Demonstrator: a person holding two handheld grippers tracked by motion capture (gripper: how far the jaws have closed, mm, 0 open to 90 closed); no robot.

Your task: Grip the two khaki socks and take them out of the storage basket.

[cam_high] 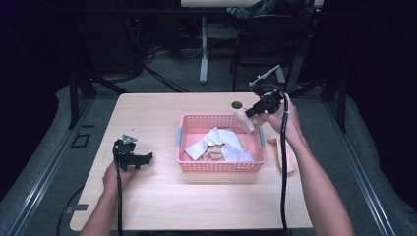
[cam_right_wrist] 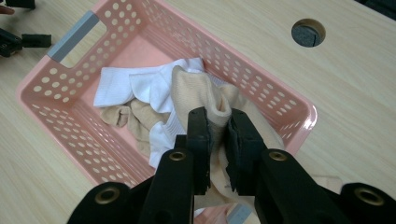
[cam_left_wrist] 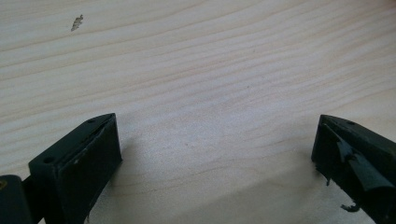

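Dark floor and chair legs lie beyond our pale wooden table. We keep the left gripper low over bare wood, well apart from the basket, its jaws spread wide with nothing between them, probably idle and out of the way. Our right gripper pinches a beige sock between pressed jaws, above the basket's near corner, likely poised over the socks heaped below its fingertips. That forearm reaches forward, wrist angled down. Another sock lies beside it.
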